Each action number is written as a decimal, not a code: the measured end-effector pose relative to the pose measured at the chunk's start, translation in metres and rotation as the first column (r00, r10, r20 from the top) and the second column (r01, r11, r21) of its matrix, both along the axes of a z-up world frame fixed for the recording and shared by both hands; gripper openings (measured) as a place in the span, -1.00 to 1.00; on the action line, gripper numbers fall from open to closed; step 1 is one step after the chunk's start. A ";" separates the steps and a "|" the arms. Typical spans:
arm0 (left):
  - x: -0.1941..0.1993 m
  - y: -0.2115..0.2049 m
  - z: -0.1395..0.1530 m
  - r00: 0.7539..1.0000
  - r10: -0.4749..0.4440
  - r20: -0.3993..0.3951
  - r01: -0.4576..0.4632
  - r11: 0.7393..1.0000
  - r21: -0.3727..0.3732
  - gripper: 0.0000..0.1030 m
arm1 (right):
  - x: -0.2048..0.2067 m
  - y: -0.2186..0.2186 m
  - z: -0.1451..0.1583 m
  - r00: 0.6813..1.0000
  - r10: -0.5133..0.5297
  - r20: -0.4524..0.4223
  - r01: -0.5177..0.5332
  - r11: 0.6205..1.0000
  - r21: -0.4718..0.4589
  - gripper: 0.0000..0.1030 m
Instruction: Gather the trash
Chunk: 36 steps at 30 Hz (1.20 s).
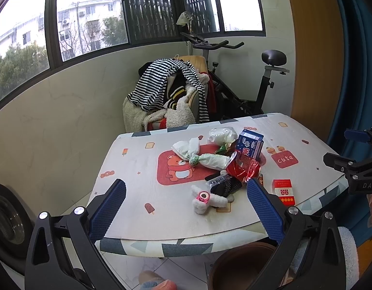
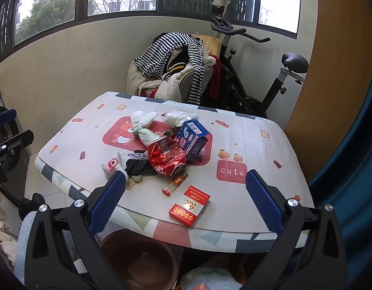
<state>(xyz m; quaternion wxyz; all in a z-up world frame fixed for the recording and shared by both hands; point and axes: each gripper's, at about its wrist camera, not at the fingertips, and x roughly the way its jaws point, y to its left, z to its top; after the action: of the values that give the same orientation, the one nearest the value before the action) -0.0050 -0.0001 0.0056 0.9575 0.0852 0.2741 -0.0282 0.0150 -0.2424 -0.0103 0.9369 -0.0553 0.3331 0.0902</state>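
A pile of trash lies mid-table: a crushed red can [image 1: 244, 166] [image 2: 165, 155], a blue carton [image 1: 250, 145] [image 2: 193, 135], a knotted white-green bag [image 1: 198, 154] [image 2: 142, 125], a clear bag [image 1: 222, 134] [image 2: 178, 116] and a black mesh item [image 1: 226, 186] [image 2: 140, 165]. A red cigarette pack [image 1: 284, 191] [image 2: 190, 204] and a lighter [image 2: 175, 183] lie nearer the front edge. My left gripper [image 1: 186, 200] is open, above the near edge, holding nothing. My right gripper [image 2: 186, 193] is open too, hovering over the cigarette pack's side.
A small white plush toy [image 1: 205, 199] [image 2: 112, 165] lies beside the pile. A brown bin [image 1: 241, 265] [image 2: 140, 261] stands under the table's [image 1: 137, 169] front edge. Behind the table are a chair heaped with clothes [image 1: 171, 91] and an exercise bike [image 1: 265, 82].
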 end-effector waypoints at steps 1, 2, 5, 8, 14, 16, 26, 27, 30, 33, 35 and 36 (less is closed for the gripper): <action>0.000 0.000 0.000 1.000 0.000 0.000 0.000 1.000 0.001 0.91 | 0.000 0.000 0.000 1.000 0.000 0.000 0.000 1.000 0.000 0.89; 0.000 0.000 0.000 1.000 0.000 0.000 0.000 1.000 0.001 0.91 | 0.000 -0.001 0.000 1.000 0.000 0.001 0.000 1.000 0.000 0.89; 0.000 0.000 0.000 1.000 0.000 0.000 0.000 1.000 0.000 0.91 | 0.000 -0.001 0.000 1.000 0.000 0.000 0.000 1.000 0.001 0.89; 0.000 0.000 0.000 1.000 -0.002 -0.001 0.002 1.000 0.000 0.91 | 0.000 0.000 0.000 1.000 0.000 0.000 0.000 1.000 -0.007 0.89; 0.001 0.001 -0.002 1.000 -0.005 -0.010 0.005 1.000 -0.004 0.91 | 0.000 -0.003 -0.007 1.000 -0.001 -0.005 0.001 1.000 -0.010 0.89; 0.002 0.000 -0.004 1.000 -0.002 -0.017 0.002 1.000 -0.004 0.91 | 0.000 -0.002 -0.008 1.000 -0.003 -0.006 0.003 1.000 -0.014 0.89; 0.025 0.007 -0.045 0.981 -0.094 -0.169 0.077 0.992 -0.103 0.91 | 0.009 -0.006 -0.037 0.997 -0.032 -0.073 0.031 0.999 -0.015 0.89; 0.026 0.006 -0.049 0.981 -0.090 -0.169 0.076 0.993 -0.092 0.91 | 0.011 -0.010 -0.044 0.995 -0.033 -0.092 0.034 0.999 0.012 0.89; 0.029 0.004 -0.061 0.982 -0.086 -0.169 0.078 0.995 -0.056 0.91 | 0.015 -0.017 -0.063 0.991 -0.044 -0.125 0.049 0.998 0.044 0.89; 0.032 0.004 -0.071 0.985 -0.081 -0.154 0.077 0.996 -0.034 0.91 | 0.022 -0.021 -0.088 0.983 -0.066 -0.170 0.070 0.997 0.021 0.89; 0.037 0.004 -0.077 0.987 -0.085 -0.136 0.081 0.996 -0.034 0.91 | 0.029 -0.024 -0.106 0.973 -0.076 -0.218 0.082 0.996 0.021 0.89; 0.039 0.004 -0.079 0.988 -0.084 -0.129 0.080 0.996 -0.029 0.91 | 0.033 -0.026 -0.116 0.967 -0.072 -0.244 0.084 0.996 0.039 0.89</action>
<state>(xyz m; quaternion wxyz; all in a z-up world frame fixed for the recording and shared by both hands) 0.0338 0.0037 -0.0730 0.9365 0.0828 0.3321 -0.0764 0.0476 -0.2681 -0.1267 0.8931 -0.0076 0.4447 0.0677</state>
